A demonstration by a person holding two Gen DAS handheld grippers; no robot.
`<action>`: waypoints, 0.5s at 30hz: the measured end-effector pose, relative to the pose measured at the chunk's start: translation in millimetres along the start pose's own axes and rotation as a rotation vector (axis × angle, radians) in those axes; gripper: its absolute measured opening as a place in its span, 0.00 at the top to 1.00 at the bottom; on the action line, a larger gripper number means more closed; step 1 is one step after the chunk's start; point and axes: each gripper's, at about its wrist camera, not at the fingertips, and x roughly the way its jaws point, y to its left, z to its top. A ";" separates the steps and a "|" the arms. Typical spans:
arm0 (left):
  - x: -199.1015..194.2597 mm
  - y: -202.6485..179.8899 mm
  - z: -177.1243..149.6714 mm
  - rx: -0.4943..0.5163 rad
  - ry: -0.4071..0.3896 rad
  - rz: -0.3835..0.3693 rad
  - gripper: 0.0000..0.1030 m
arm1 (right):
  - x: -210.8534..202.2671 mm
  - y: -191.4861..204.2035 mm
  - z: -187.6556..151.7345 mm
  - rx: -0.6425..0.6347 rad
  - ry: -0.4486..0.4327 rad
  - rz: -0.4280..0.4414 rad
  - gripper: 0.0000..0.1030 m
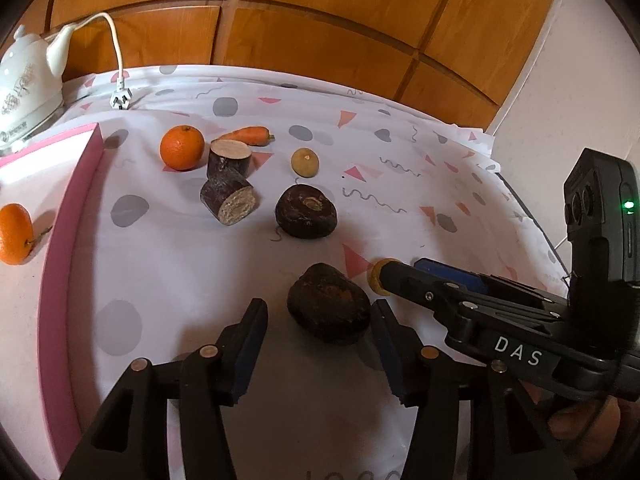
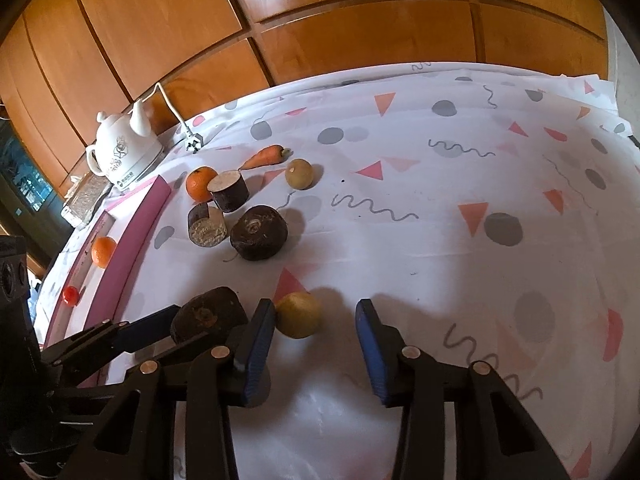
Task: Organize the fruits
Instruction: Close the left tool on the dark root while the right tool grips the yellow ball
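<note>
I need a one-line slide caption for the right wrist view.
Open right gripper approaching a yellow fruit on the patterned tablecloth.

Black left gripper (image 1: 320, 320), blue-padded jaws, silver rivets; right gripper (image 2: 316, 316) marked "DAS".

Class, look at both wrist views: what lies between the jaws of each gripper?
Left wrist view: a dark brown fruit sits between the open left gripper's jaws. Right wrist view: a yellow-green fruit lies between the open right gripper's jaws, touching the left one.
</note>
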 end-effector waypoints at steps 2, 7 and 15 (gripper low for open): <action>-2.8 -0.2 0.2 0.003 -0.010 -0.027 0.46 | 0.5 1.9 1.5 -0.011 0.006 0.022 0.67; -2.4 -0.6 -2.9 0.023 -0.002 -0.021 0.45 | 9.5 5.8 1.6 -0.031 0.037 0.042 0.71; 3.7 -6.1 0.5 0.043 -0.001 -0.015 0.45 | 3.5 6.5 -1.0 -0.055 0.005 -0.012 0.74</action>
